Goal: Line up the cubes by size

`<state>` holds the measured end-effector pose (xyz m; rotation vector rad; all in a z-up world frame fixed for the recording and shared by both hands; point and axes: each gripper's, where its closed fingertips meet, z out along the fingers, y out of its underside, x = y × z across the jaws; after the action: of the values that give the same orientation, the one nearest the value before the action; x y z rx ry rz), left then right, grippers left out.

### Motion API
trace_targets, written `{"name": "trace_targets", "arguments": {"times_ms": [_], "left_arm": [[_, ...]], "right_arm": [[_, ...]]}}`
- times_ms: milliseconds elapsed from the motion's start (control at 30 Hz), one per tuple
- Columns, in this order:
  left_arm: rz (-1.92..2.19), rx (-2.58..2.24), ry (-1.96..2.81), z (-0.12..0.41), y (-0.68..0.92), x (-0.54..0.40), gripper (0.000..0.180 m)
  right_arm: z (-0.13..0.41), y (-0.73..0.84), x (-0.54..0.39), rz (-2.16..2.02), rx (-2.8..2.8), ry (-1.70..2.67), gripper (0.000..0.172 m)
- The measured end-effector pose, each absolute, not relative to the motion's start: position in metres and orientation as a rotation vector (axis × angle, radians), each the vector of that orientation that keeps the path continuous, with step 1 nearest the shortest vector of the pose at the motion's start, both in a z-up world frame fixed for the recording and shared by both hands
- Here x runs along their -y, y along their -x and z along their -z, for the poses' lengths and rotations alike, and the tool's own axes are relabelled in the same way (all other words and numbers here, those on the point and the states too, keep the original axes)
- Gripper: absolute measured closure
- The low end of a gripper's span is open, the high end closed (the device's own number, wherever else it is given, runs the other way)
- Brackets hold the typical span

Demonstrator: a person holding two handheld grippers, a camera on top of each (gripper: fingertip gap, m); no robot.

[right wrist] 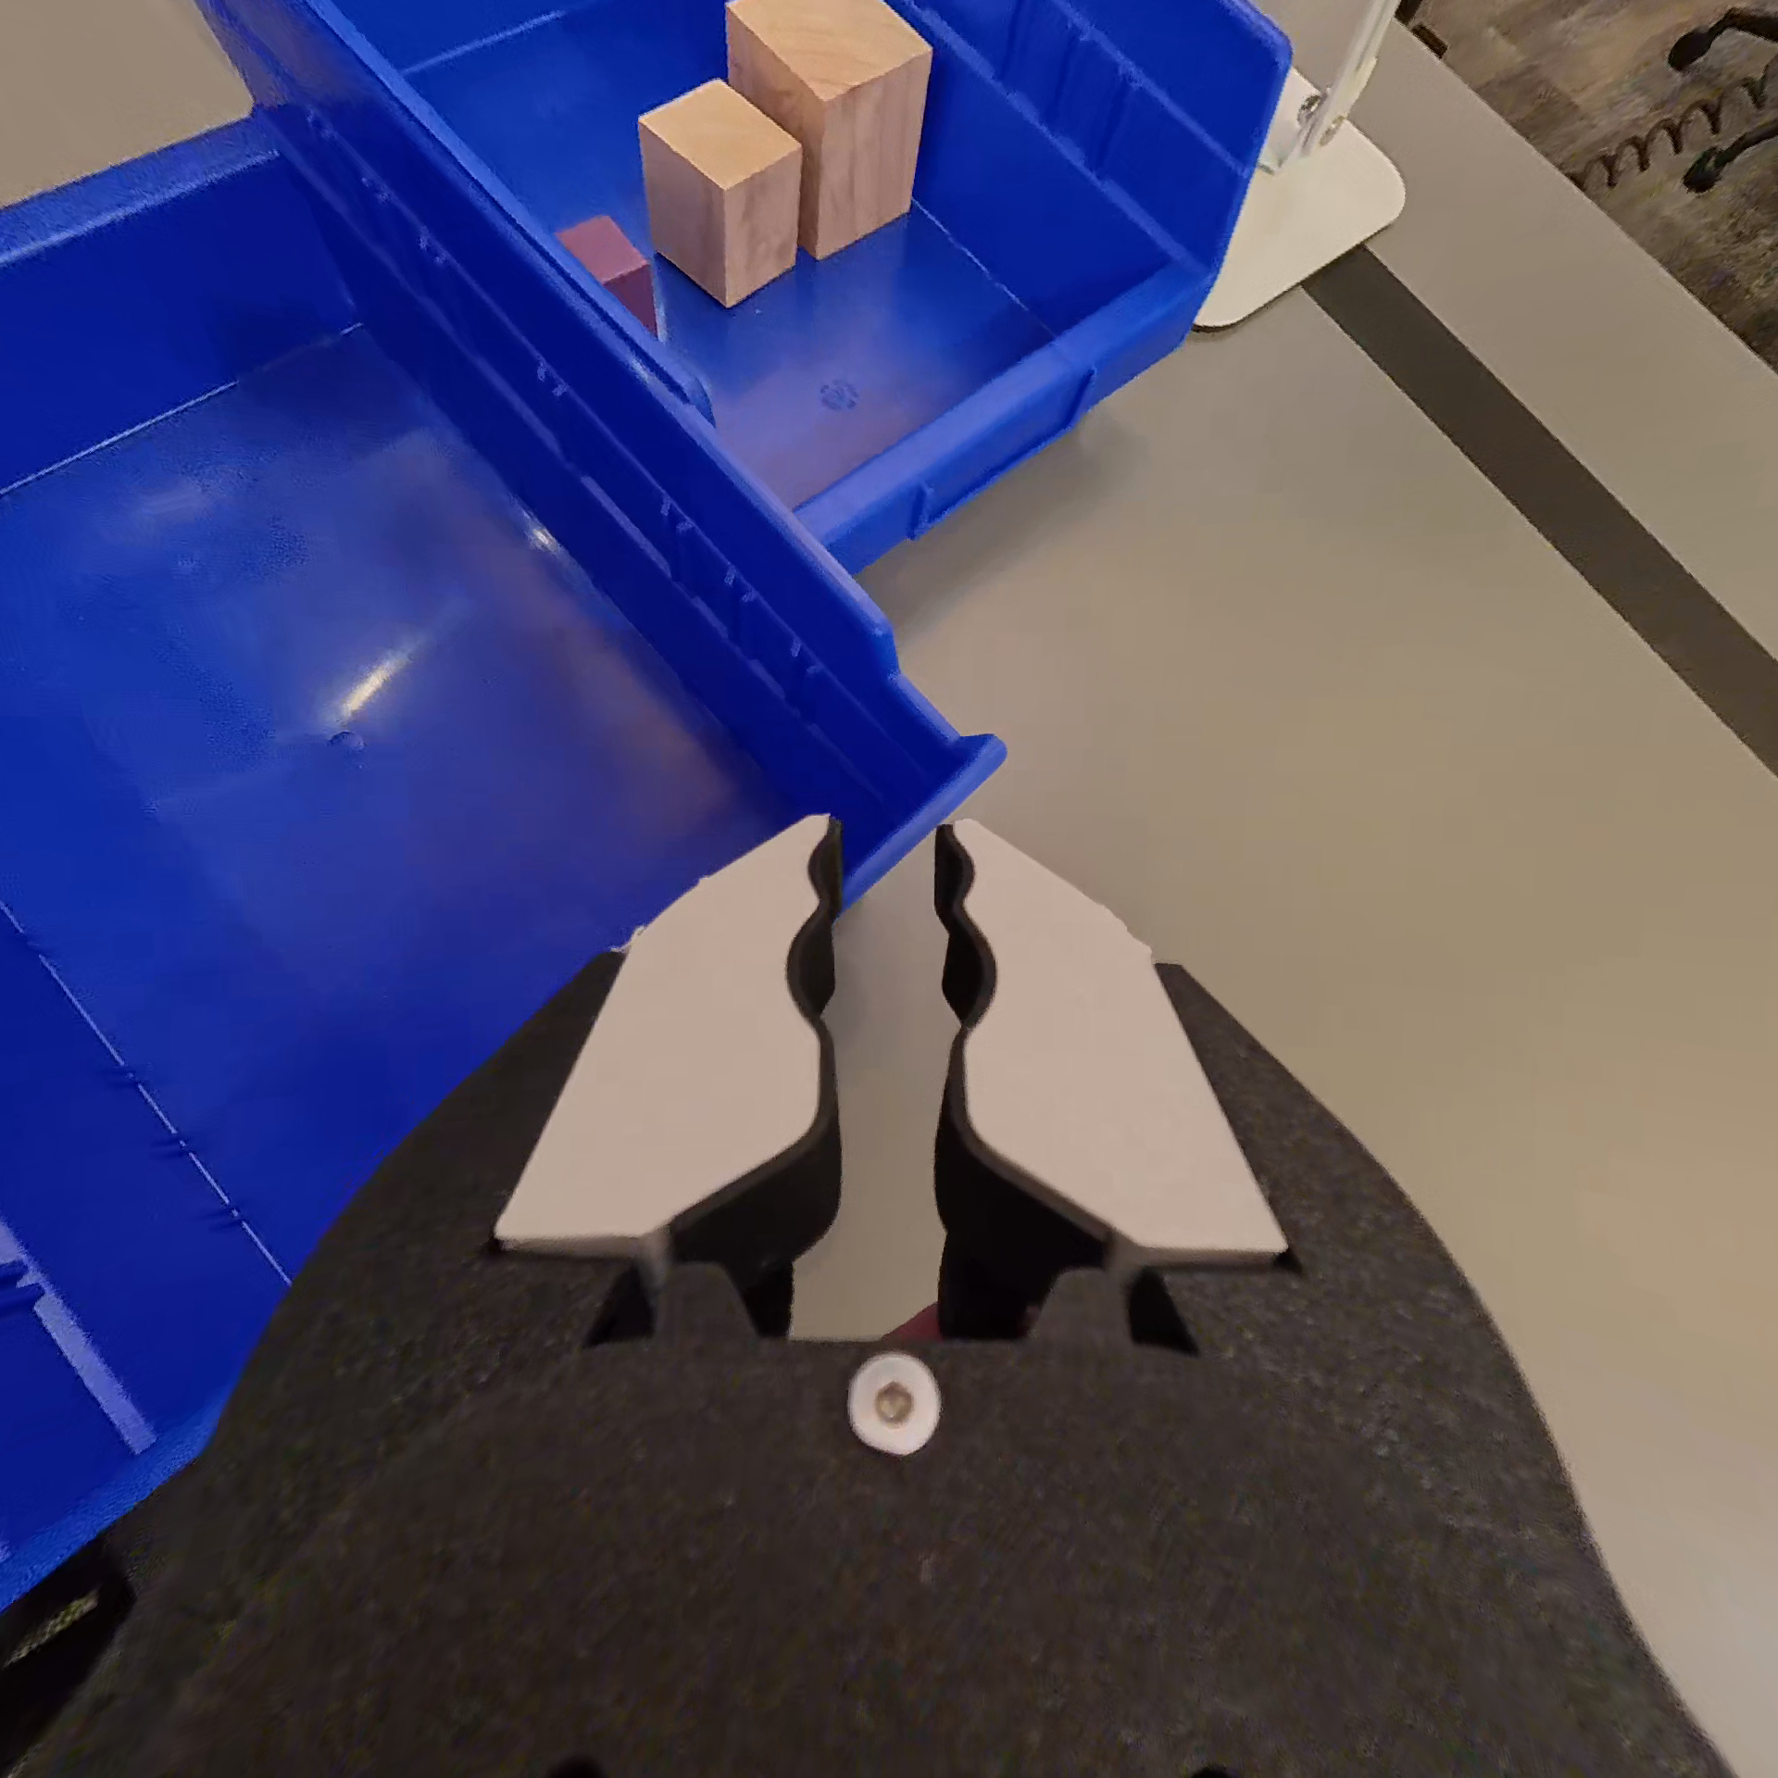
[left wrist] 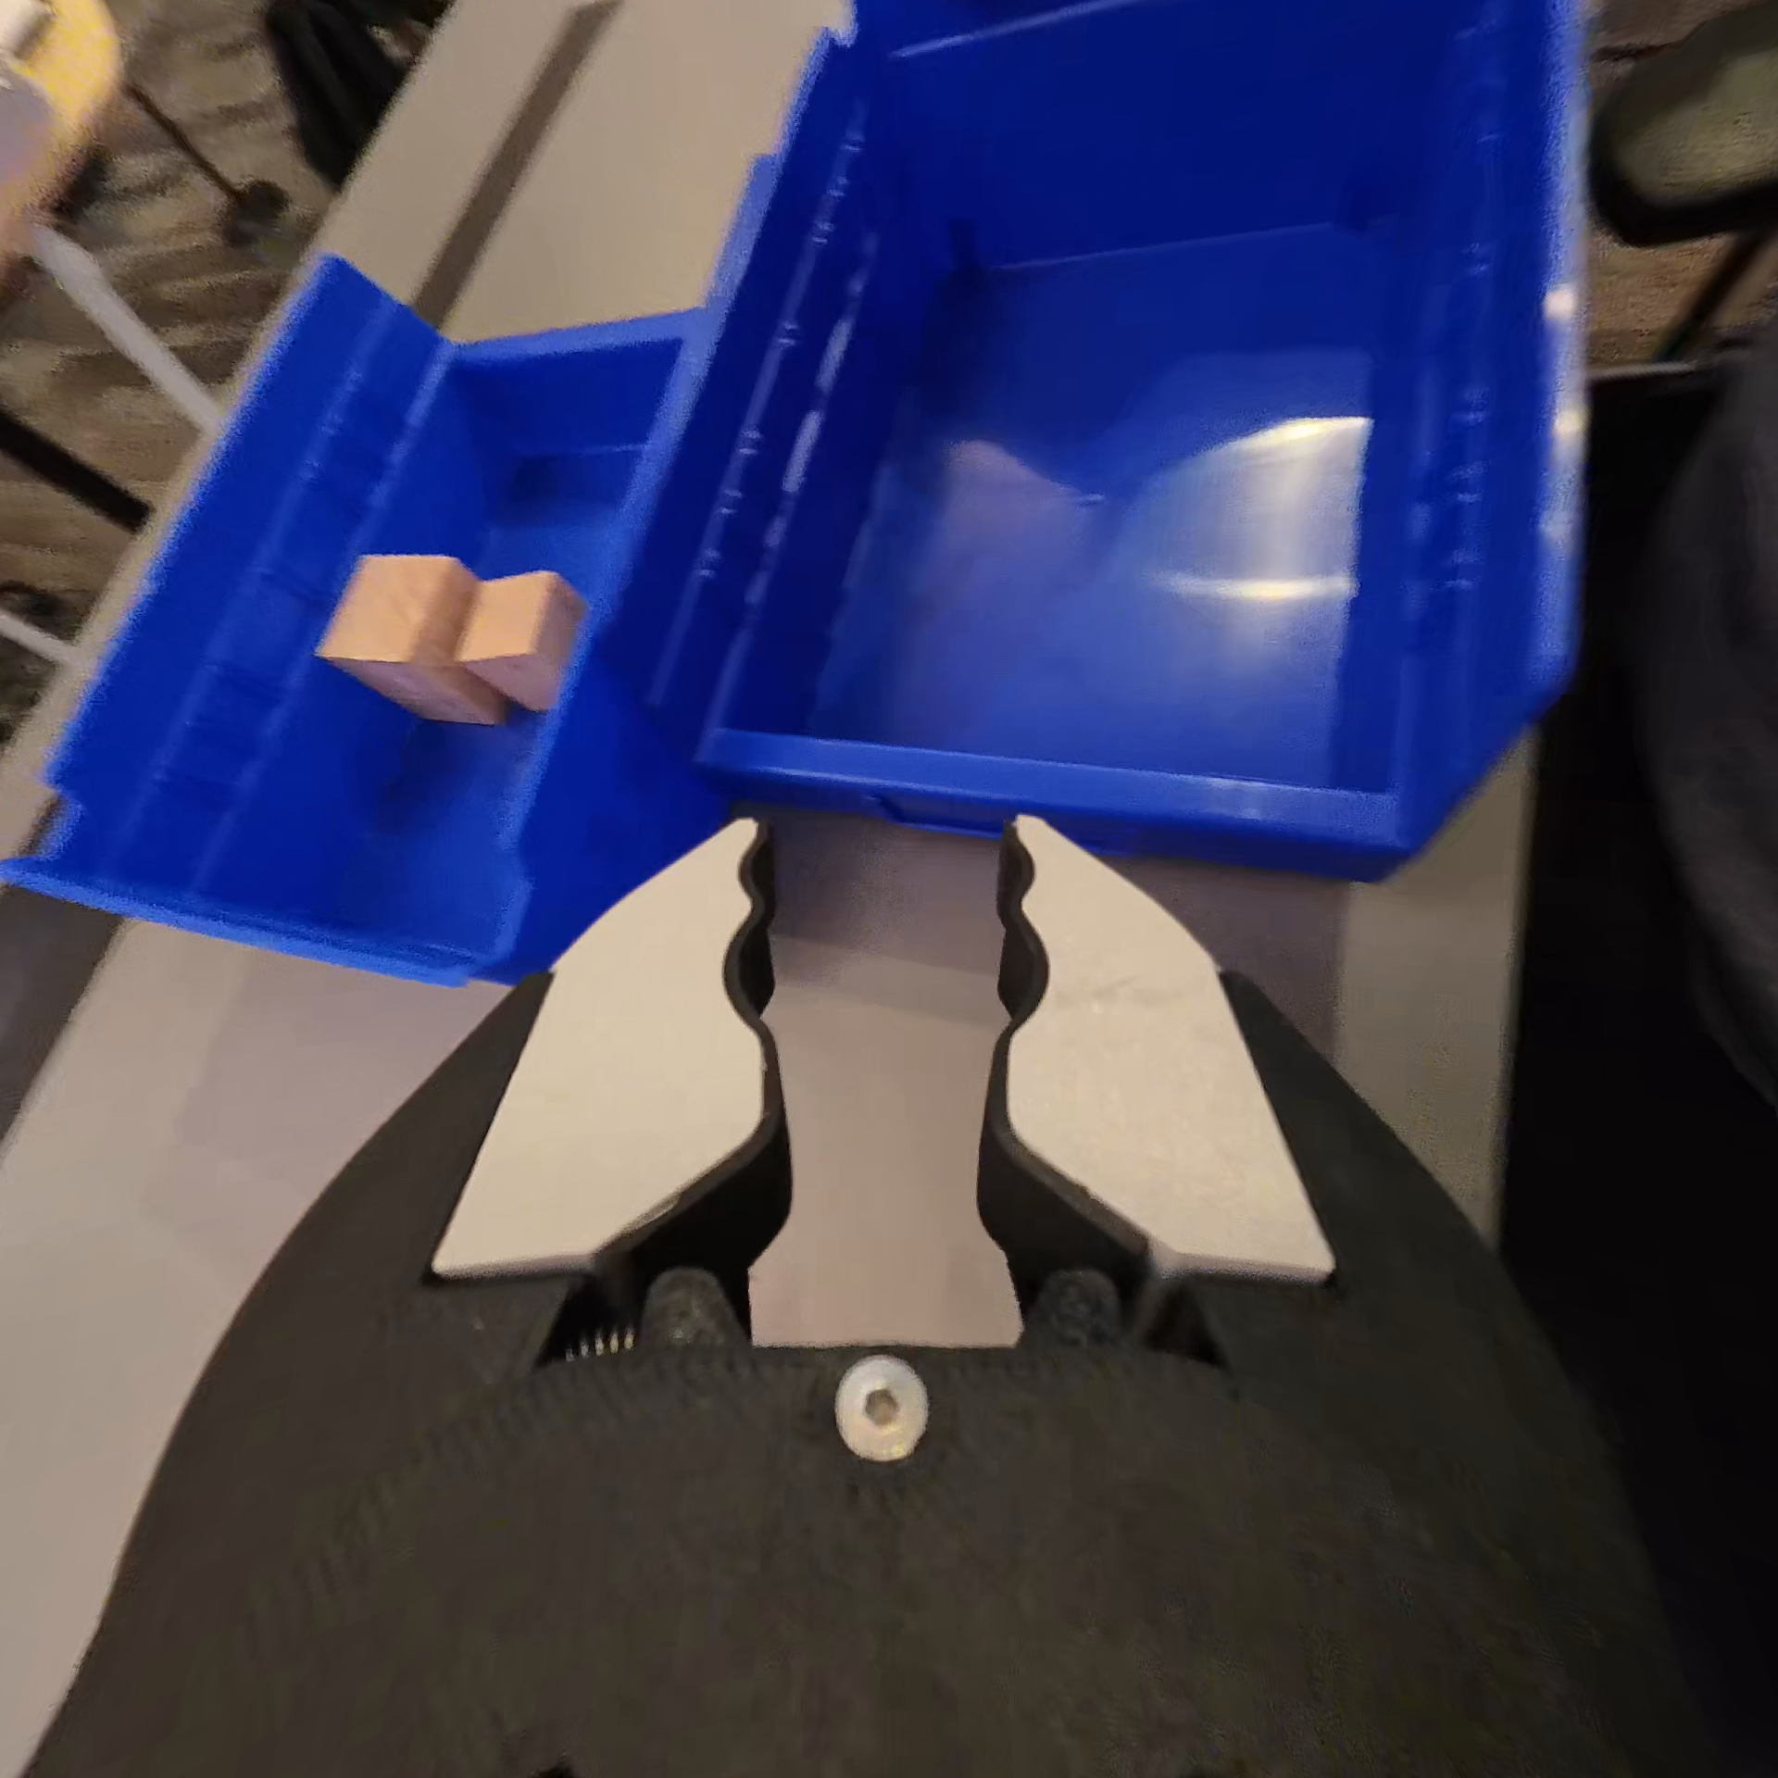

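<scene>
Two blue bins sit side by side on a grey table (right wrist: 1347, 866). The big blue bin (right wrist: 289, 673) is near both grippers, and nothing shows on the part of its floor that can be seen. The small blue bin (right wrist: 1010, 414) is beside it and holds the cubes. In the right wrist view, a tall wooden cube (right wrist: 847, 125) stands at the back, a shorter wooden cube (right wrist: 722, 192) stands just in front of it and touches it or nearly does, and a little purple cube (right wrist: 611, 265) sits close by, next to the bin wall. The three stand in a row from big to small. In the left wrist view the picture is blurry, and only two wooden cubes show in the small bin. The left gripper (left wrist: 880, 847) is just in front of the big bin's front rim. Its jaws are wide apart and hold nothing; only the table shows between them. The right gripper (right wrist: 890, 847) is at the front corner of the big bin. Its jaws are close together but not closed, and the bin's corner rim pokes in between the tips. The left fingertip (right wrist: 818, 866) is right against the rim. There is a gap on the other side, so the rim is not squeezed. A white stand base (right wrist: 1318, 212) rests on the table behind the small bin.
</scene>
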<state>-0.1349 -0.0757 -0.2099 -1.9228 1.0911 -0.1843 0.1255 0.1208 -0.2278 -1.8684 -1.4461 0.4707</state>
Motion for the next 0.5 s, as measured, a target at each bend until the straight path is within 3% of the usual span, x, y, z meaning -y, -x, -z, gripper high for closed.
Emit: {"name": "trace_targets", "arguments": {"times_ms": [267, 500], "left_arm": [[-0.177, -0.972, 1.840, 0.181, 0.137, -0.013, 0.134], [-0.248, -1.052, 1.962, 0.216, 0.120, -0.051, 0.135]], "right_arm": [[0.226, -0.151, -0.148, -0.374, 1.430, 1.864, 0.158], [0.225, -0.166, -0.161, -0.338, 1.424, 1.859, 0.159]]}}
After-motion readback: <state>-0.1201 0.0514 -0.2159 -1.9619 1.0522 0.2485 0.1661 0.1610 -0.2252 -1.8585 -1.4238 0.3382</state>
